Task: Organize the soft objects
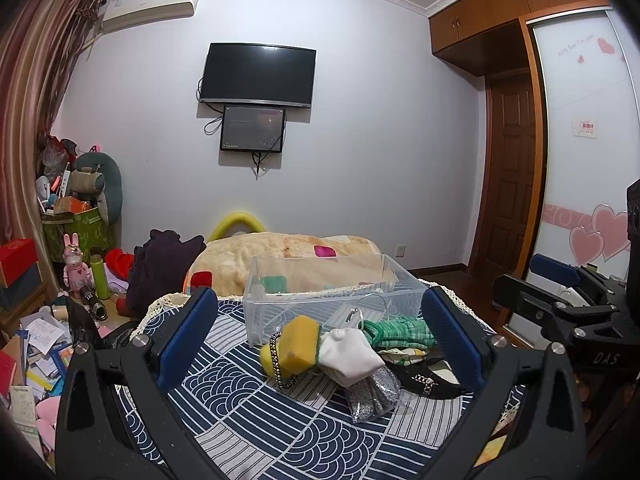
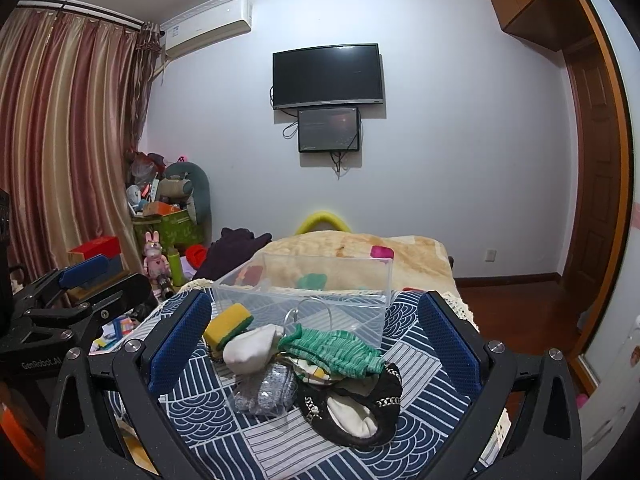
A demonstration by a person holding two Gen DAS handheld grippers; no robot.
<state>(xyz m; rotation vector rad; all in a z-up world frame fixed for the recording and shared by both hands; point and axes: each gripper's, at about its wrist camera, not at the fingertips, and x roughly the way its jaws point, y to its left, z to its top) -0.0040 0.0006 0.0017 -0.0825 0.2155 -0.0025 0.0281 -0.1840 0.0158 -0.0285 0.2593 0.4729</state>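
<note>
A pile of soft things lies on a blue patterned cloth (image 1: 256, 412) in front of a clear plastic bin (image 1: 332, 292): a yellow-green sponge (image 1: 290, 344), a white sock (image 1: 350, 354), a green knit piece (image 1: 400, 332), a silver mesh pouch (image 1: 372, 394) and a black slipper (image 2: 352, 408). My left gripper (image 1: 320, 340) is open around the pile, above it. My right gripper (image 2: 316, 340) is open over the same pile (image 2: 304, 360). The bin (image 2: 312, 292) looks empty.
A beige blanket (image 1: 288, 256) lies behind the bin. A dark garment (image 1: 160, 272) sits at its left. Cluttered boxes, toys and papers (image 1: 60, 280) fill the left floor. A wardrobe (image 1: 580, 160) and a door stand at the right. Each gripper shows at the edge of the other's view.
</note>
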